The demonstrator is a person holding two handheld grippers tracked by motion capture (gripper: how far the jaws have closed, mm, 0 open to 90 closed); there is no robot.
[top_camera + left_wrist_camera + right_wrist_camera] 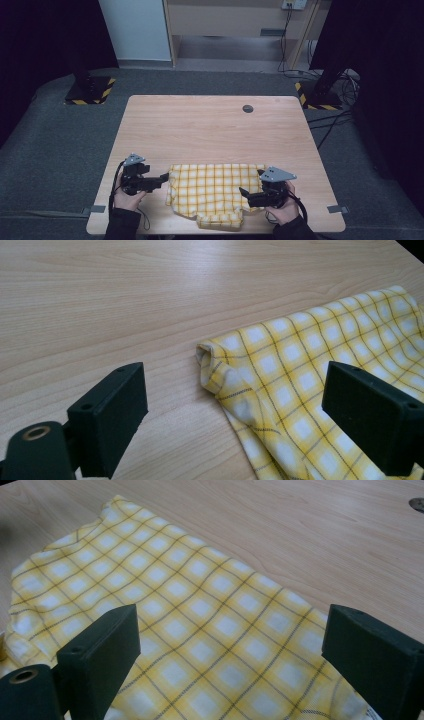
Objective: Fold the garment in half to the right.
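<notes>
A yellow checked cloth [212,192] lies folded near the front edge of the wooden table [210,125]. My left gripper [164,178] points at the cloth's left edge, jaws wide apart; in the left gripper view the cloth's folded corner [210,357] lies just ahead between them, untouched. My right gripper [243,193] stands open over the cloth's right part; in the right gripper view the cloth [165,595] spreads under and beyond its jaws, with nothing pinched.
A small dark round hole [248,108] sits in the table's far side, also seen as a dark hole [416,504]. Two stand bases with yellow-black tape [90,90] [320,95] rest on the grey floor beyond the table.
</notes>
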